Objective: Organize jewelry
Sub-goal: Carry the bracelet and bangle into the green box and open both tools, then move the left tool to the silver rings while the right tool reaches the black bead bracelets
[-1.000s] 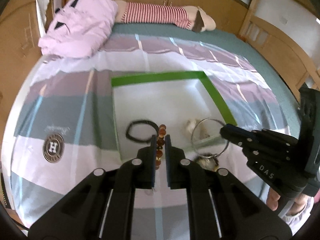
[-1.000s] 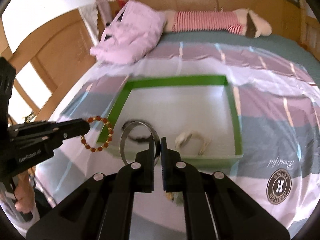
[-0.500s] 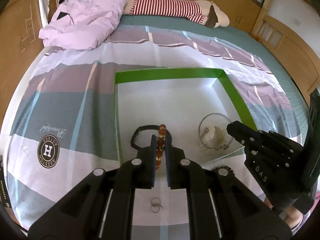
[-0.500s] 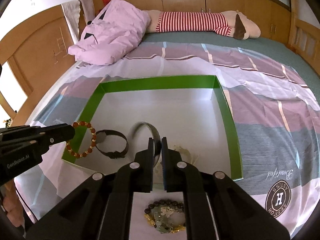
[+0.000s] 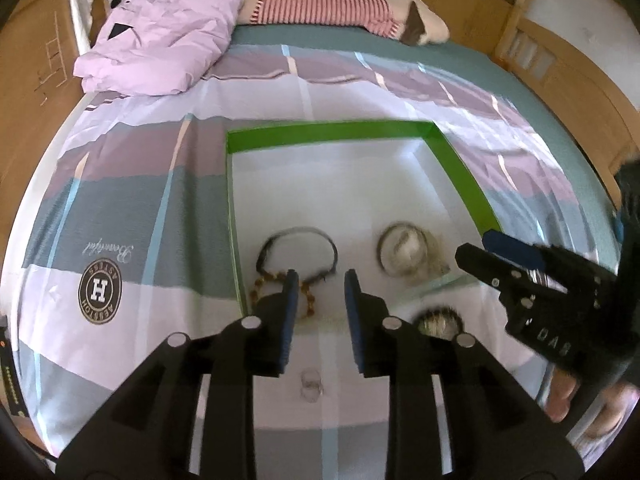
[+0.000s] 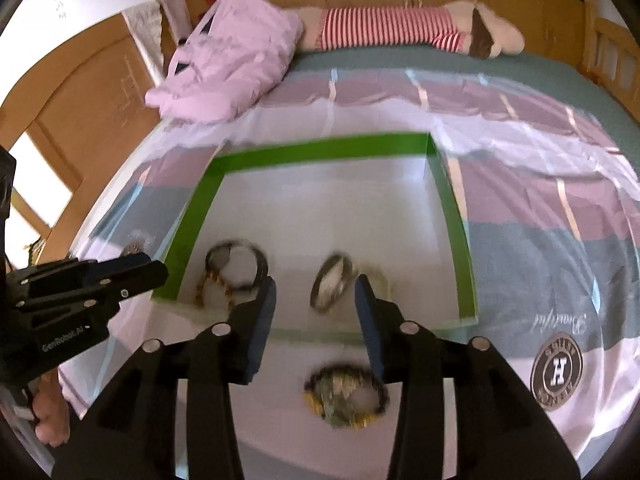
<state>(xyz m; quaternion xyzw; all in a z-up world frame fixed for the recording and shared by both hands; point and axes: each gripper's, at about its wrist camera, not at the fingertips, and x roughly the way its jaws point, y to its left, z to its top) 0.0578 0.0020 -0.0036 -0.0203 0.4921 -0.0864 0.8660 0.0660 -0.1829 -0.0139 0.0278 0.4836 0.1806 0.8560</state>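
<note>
With both grippers spread and gripping nothing, the jewelry sits loose. Amber bead bracelet (image 5: 304,296) lies in the near-left corner of the green-walled tray (image 5: 328,131), overlapping the dark band bracelet (image 5: 298,249), partly hidden behind the left gripper (image 5: 317,284). Silver bangle (image 5: 402,250) rests on the tray floor to the right of those 2, on or against a pale bracelet that is too blurred to make out.

Outside the tray, on the bedspread (image 5: 132,216) just in front of its near wall: a chunky mixed-bead bracelet (image 6: 346,394) below the right gripper (image 6: 316,300), and 2 small linked rings (image 5: 311,384) under the left gripper's fingers.

Left gripper: jaws wide apart, empty, tips over the tray's near edge. Right gripper: jaws wide apart, empty, tips either side of the bangle in its own view, not touching it as far as the blur allows.

Farther back on the bed: a pink bundle of bedding (image 5: 160,36) and a striped plush toy (image 5: 332,4) along the wooden headboard side. A hand (image 6: 50,420) shows under the left gripper's handle.
</note>
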